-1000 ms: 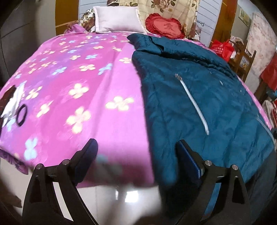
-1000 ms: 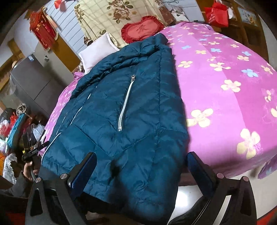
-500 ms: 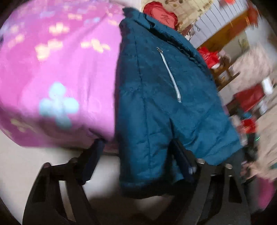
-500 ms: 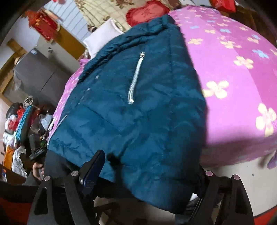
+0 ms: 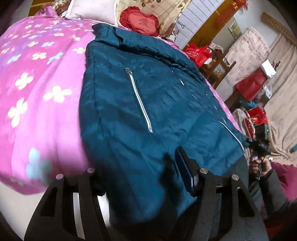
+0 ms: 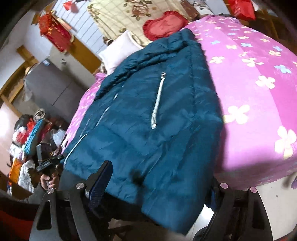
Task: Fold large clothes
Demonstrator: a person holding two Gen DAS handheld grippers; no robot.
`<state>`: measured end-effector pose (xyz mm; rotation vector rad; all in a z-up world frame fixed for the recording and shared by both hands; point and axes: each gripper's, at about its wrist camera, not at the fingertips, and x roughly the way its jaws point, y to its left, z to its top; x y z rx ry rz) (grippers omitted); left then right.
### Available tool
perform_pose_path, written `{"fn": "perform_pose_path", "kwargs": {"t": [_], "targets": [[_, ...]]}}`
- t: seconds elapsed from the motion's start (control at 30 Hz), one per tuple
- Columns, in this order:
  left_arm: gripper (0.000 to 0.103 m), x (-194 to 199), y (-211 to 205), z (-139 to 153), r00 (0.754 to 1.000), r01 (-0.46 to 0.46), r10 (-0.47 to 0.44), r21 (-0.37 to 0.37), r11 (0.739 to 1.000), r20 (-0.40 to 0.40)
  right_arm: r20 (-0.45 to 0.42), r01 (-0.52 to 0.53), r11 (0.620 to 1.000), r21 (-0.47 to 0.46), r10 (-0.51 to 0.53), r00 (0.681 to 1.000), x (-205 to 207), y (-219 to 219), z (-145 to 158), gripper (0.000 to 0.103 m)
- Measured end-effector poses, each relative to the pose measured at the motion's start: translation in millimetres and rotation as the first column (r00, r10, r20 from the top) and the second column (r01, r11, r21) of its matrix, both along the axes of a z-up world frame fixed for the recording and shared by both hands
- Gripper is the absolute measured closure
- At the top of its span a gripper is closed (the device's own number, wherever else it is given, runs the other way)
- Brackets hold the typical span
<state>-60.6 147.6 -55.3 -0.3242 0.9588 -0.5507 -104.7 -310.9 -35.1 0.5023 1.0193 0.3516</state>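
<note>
Both tongs, left tongs [image 5: 143, 178] and right tongs [image 6: 157, 185], stand spread wide astride the hem of the teal jacket [image 5: 148, 103], gripping nothing. It lies along the pink bed [image 5: 37, 77], hem overhanging. Close on both hem corners evenly, then carry them toward the collar near the red cushion [image 5: 139, 20].

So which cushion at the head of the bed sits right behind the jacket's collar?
The red heart-shaped cushion, directly past the teal jacket collar. The white pillow lies off to its left.
</note>
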Motion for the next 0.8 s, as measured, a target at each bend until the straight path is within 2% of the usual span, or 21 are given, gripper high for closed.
{"fn": "perform_pose_path", "kwargs": {"t": [0.13, 0.23, 0.3, 0.37, 0.4, 0.47, 0.53, 0.6, 0.67, 0.7, 0.73, 0.8], "targets": [[0.039, 14, -2, 0, 1.000, 0.018, -0.018, 0.011, 1.000, -0.005, 0.014, 0.024, 1.000, 0.003, -0.024, 1.000, 10, -3, -4, 0.017], [0.039, 16, 3, -2, 1.000, 0.022, -0.022, 0.003, 1.000, -0.011, 0.018, 0.078, 0.995, 0.061, -0.079, 0.997, 13, -13, -7, 0.017], [0.039, 11, 4, -2, 1.000, 0.031, -0.031, 0.009, 0.999, -0.003, -0.013, 0.074, 0.993, 0.087, -0.074, 0.997, 16, -16, -7, 0.017], [0.039, 9, 6, -3, 0.999, 0.034, -0.034, 0.004, 0.999, 0.003, -0.031, 0.015, 0.991, 0.133, -0.011, 0.999, 16, -10, -9, 0.029], [0.039, 9, 6, -4, 0.999, 0.032, -0.032, -0.003, 0.999, 0.003, -0.033, -0.011, 0.993, 0.121, 0.015, 0.999, 16, -5, -10, 0.040], [0.039, 11, 7, -5, 1.000, 0.029, -0.029, -0.017, 0.999, 0.002, -0.026, -0.034, 0.997, 0.064, 0.035, 0.999, 17, 0, -9, 0.046], [0.039, 11, 8, -4, 1.000, 0.023, -0.023, -0.023, 0.999, 0.000, -0.032, -0.007, 0.997, 0.075, 0.010, 0.999, 18, -7, -13, 0.060], [0.041, 11, 7, -4, 1.000, 0.019, -0.019, -0.016, 1.000, 0.003, -0.042, 0.031, 0.996, 0.088, -0.027, 0.999, 18, -14, -17, 0.069], [0.051, 8, 5, -3, 1.000, 0.002, -0.002, 0.022, 1.000, 0.015, -0.031, 0.033, 0.996, 0.086, -0.031, 0.999, 16, -15, -17, 0.069], [0.062, 7, 4, -3, 1.000, -0.012, 0.011, 0.049, 0.999, 0.022, -0.025, 0.029, 0.997, 0.066, -0.027, 0.999, 15, -12, -16, 0.069], [0.067, 6, 6, -4, 0.999, -0.024, 0.022, 0.067, 0.997, 0.026, -0.020, 0.027, 0.998, 0.051, -0.026, 0.999, 15, -10, -15, 0.069], [0.068, 7, 10, -5, 0.999, -0.037, 0.037, 0.047, 0.998, 0.015, -0.011, 0.030, 0.999, 0.016, -0.029, 1.000, 11, -5, -12, 0.069]]}}
